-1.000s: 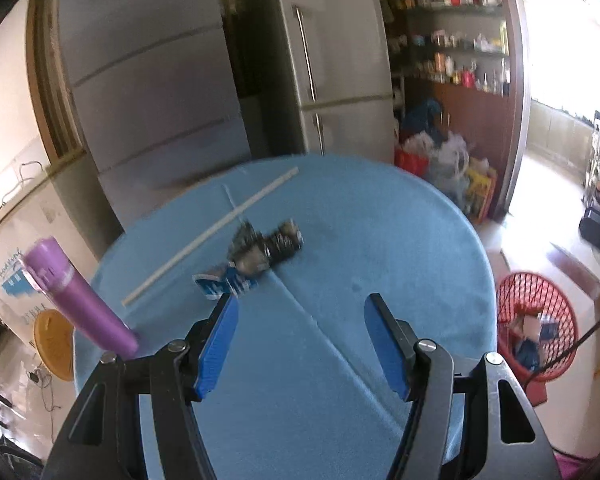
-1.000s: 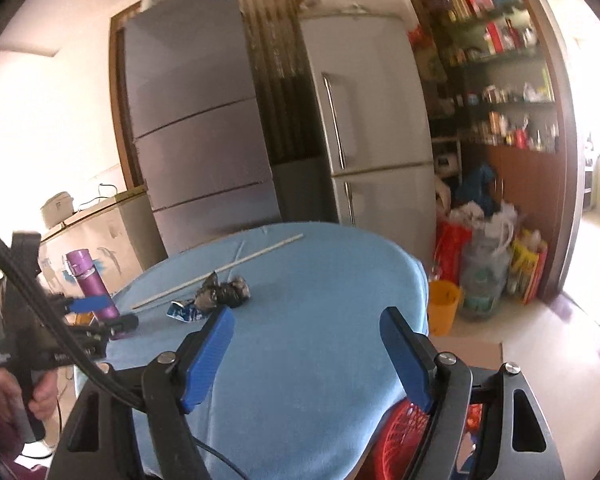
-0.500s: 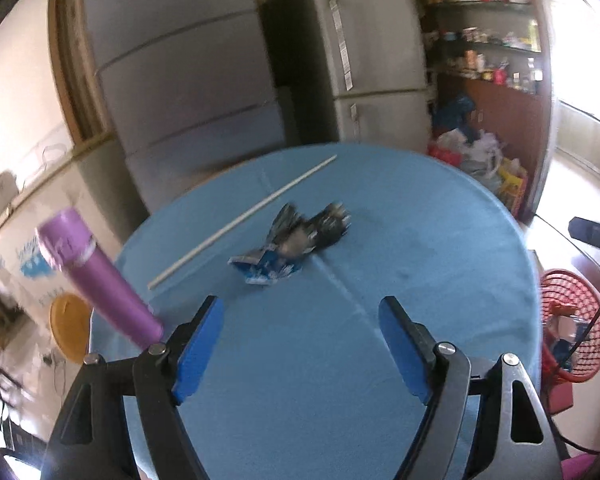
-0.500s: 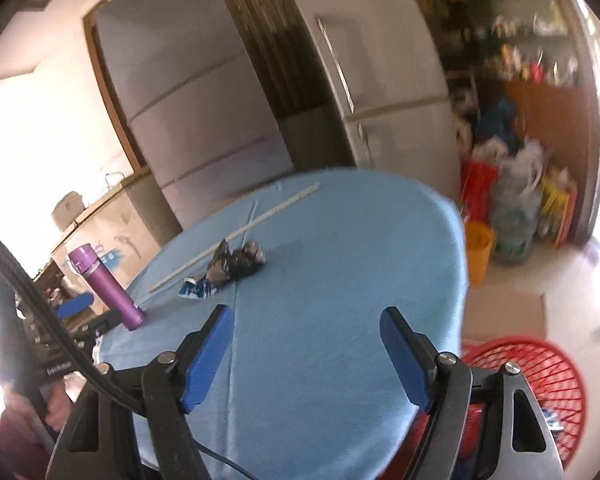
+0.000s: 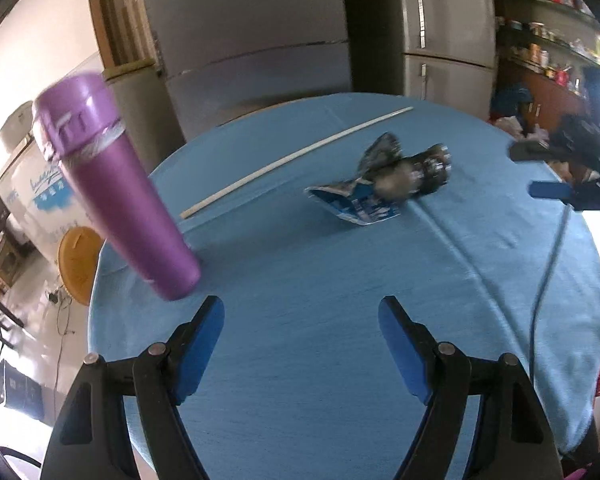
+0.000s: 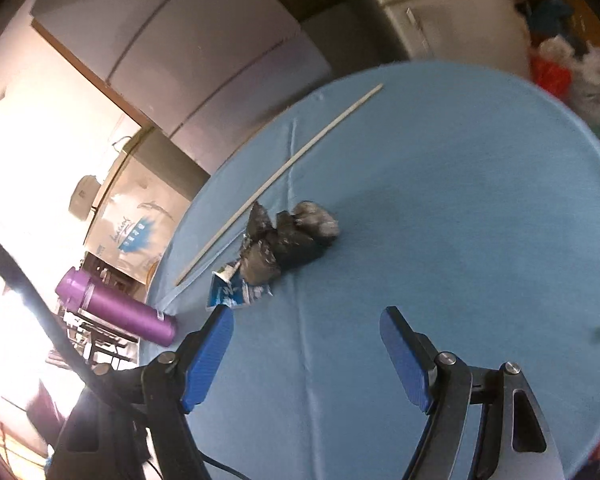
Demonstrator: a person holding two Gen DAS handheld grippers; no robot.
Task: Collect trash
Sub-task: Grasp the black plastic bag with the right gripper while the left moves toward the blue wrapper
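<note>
Left wrist view showed the left hand-held gripper (image 5: pixel 300 316) spread wide above the table (image 5: pixel 300 380); the right hand-held gripper (image 6: pixel 306 320) likewise gaped. Crumpled trash (image 5: pixel 384 184) lay mid-table, beside a white stick (image 5: pixel 296 158); a purple bottle (image 5: pixel 116 188) stood at the table's edge.

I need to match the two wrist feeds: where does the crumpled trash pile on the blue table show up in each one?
Left wrist: the crumpled trash pile sits upper right of centre, well ahead of the open left gripper.
Right wrist: the same pile sits just left of centre, ahead of the open right gripper.
Shared landmark: the long white stick lies just beyond the pile in both views.
</note>
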